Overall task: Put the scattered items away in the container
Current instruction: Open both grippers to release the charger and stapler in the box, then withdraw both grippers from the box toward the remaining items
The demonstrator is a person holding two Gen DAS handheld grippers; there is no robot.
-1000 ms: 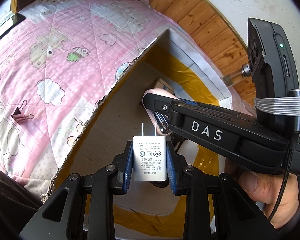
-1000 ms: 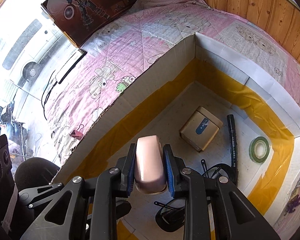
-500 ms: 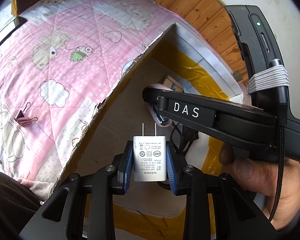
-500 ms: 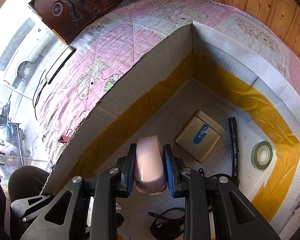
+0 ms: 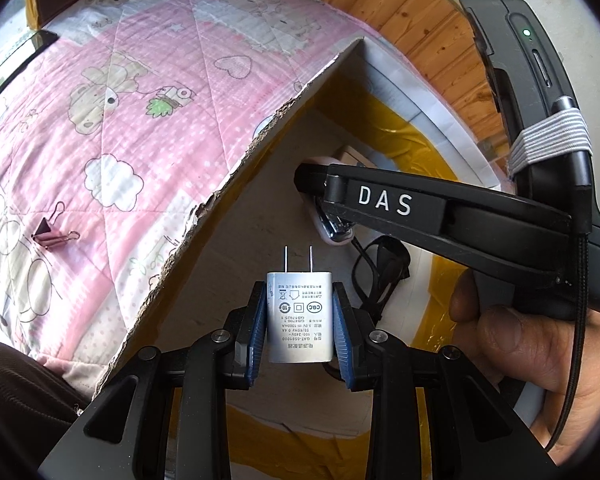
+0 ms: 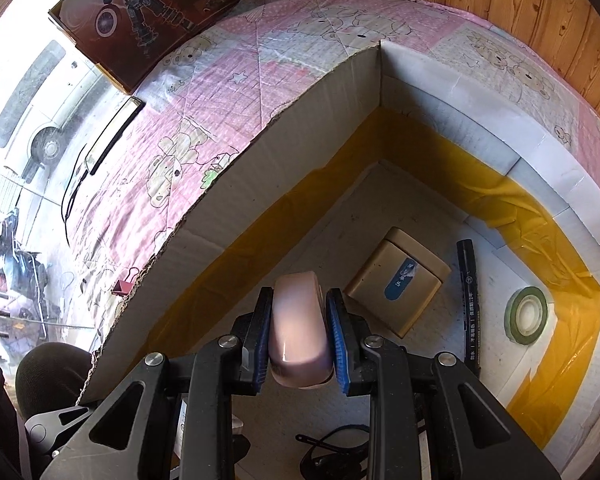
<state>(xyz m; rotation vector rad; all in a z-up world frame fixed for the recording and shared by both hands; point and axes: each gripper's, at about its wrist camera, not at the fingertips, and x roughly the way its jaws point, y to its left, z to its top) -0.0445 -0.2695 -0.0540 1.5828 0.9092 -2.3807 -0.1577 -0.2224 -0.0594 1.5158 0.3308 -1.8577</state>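
A white plug adapter [image 5: 300, 316] is pinched by the left hand-held gripper [image 5: 300, 332] above the cardboard box [image 6: 300, 120]; a pink case [image 6: 298, 332] is clamped in the right hand-held gripper [image 6: 299, 340], with a tan carton [image 6: 398, 282] just beyond it to the right.

A bedroom in a home: a pink quilt [image 6: 228, 120] printed with cartoon bears is covering a bed across the frame's middle, wood panelling [image 6: 540, 12] is running along the upper right, and a toy robot box [image 6: 148, 4] is lying at upper left.
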